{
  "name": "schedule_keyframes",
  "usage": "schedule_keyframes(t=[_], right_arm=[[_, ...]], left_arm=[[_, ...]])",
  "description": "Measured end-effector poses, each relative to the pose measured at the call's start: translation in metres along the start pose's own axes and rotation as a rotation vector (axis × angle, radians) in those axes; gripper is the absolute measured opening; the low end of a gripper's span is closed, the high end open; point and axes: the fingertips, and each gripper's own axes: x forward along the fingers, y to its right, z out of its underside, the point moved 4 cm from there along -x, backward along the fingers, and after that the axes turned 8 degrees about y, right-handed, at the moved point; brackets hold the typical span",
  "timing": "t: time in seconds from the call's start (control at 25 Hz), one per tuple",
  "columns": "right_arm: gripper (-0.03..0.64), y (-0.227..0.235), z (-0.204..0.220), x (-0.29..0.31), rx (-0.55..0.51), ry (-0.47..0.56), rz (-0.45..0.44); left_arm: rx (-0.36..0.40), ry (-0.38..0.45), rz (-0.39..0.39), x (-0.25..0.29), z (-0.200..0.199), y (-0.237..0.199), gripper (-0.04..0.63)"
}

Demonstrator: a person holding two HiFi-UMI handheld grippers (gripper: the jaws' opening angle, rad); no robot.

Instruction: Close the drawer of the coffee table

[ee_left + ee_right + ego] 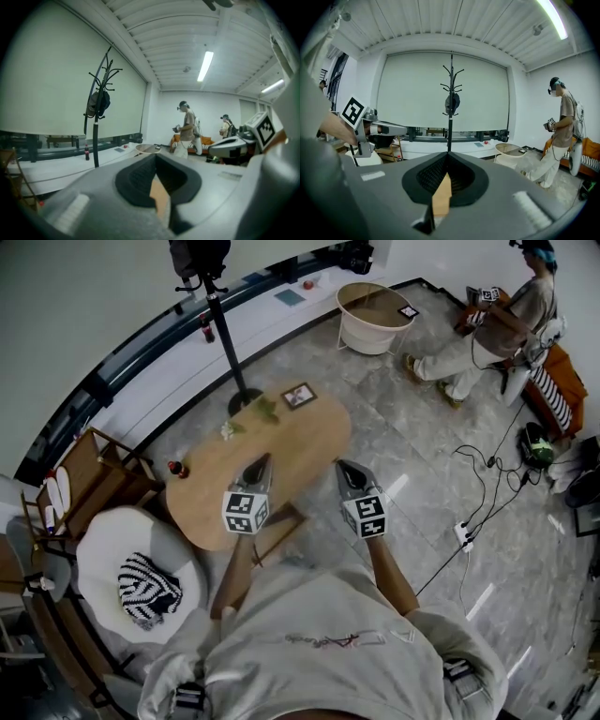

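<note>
Both jaws fully closed, nothing held. Left gripper (260, 463) and right gripper (345, 470) hover over the table (309, 437) near its lower edge, frame centre. Drawer (279, 526) sticks out under that edge toward frame bottom, partly hidden by the left arm. Likely risks: an off-centre push skews or jams the drawer; too hard a shove shifts the table and tips the bottle (174, 468). Table's long axis runs lower left to upper right; drawer seems to slide across it.

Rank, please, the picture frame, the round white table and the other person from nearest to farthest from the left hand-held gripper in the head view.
From the left hand-held gripper:
1. Picture frame, on the coffee table ahead.
2. Round white table, beyond it, rightward.
3. Other person, far right.
</note>
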Motion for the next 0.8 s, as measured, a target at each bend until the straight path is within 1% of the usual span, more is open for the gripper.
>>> schedule_keyframes(t=[0.24, 0.44, 0.52, 0.64, 0.8], right_arm=[[0.005, -0.015, -0.011, 0.038, -0.023, -0.013, -0.043], [0.005, -0.033, -0.02, 0.068, -0.034, -0.008, -0.101], [0.005, -0.044, -0.023, 0.081, -0.045, -0.007, -0.137], [0.005, -0.063, -0.028, 0.101, -0.063, 0.007, -0.202], [0.005, -0.083, -0.033, 0.118, -0.073, 0.033, -0.302]], left_arm=[[-0.01, 0.018, -0.055, -0.007, -0.004, -0.042, -0.002], [-0.017, 0.016, -0.13, -0.03, -0.003, -0.074, -0.002], [-0.019, 0.017, -0.174, -0.045, -0.001, -0.087, -0.002], [-0.024, 0.021, -0.26, -0.072, 0.001, -0.108, -0.002], [-0.025, 0.023, -0.374, -0.105, 0.001, -0.119, -0.002]])
